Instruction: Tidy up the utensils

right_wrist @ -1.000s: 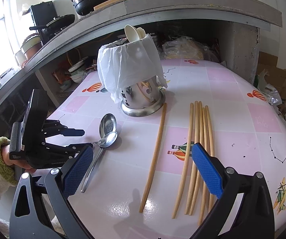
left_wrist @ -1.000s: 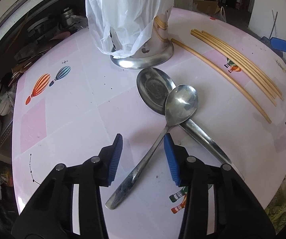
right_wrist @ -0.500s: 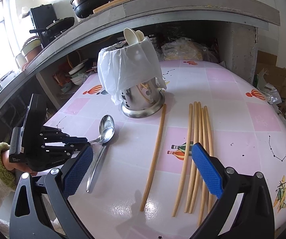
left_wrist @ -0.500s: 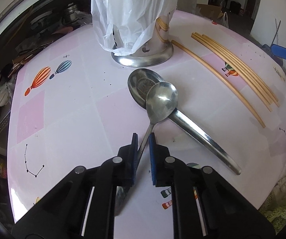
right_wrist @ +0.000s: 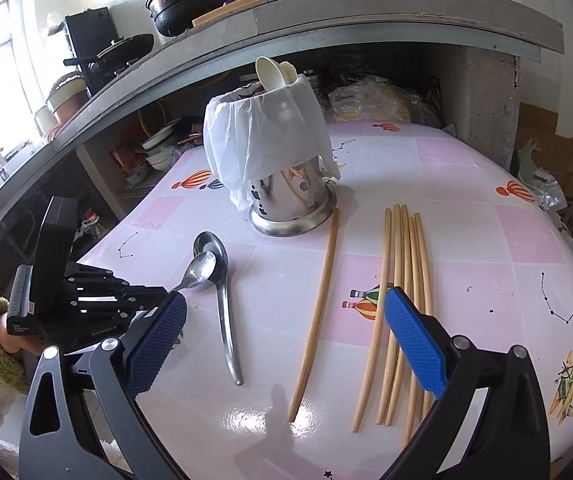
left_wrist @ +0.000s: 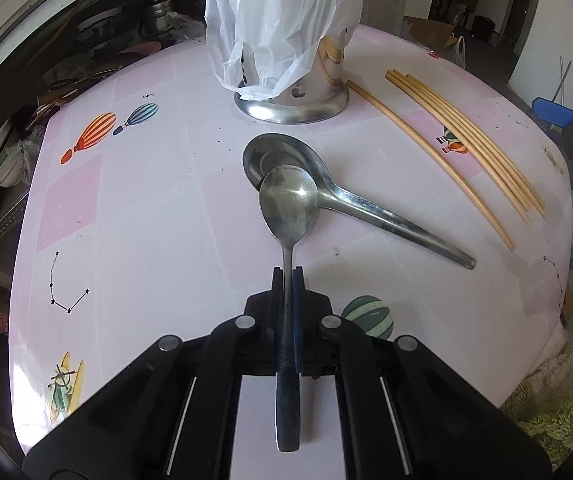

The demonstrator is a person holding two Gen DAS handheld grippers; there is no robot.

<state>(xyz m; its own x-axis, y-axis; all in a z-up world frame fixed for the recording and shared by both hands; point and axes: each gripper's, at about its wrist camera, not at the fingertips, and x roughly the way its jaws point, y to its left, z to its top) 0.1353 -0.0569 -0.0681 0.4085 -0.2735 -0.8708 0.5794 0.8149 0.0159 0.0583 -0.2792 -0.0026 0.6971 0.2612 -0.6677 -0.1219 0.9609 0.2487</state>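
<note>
Since a second ago my left gripper (left_wrist: 286, 276) has closed on the handle of the small spoon (left_wrist: 288, 204), whose bowl overlaps the big spoon (left_wrist: 282, 156) at twelve o'clock; it looks light, stiff and slippery, while my right gripper (right_wrist: 286, 344) gapes empty.

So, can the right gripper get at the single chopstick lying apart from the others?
Probably yes: the right gripper is open, the single chopstick lies clear ahead, nothing covering it.
</note>
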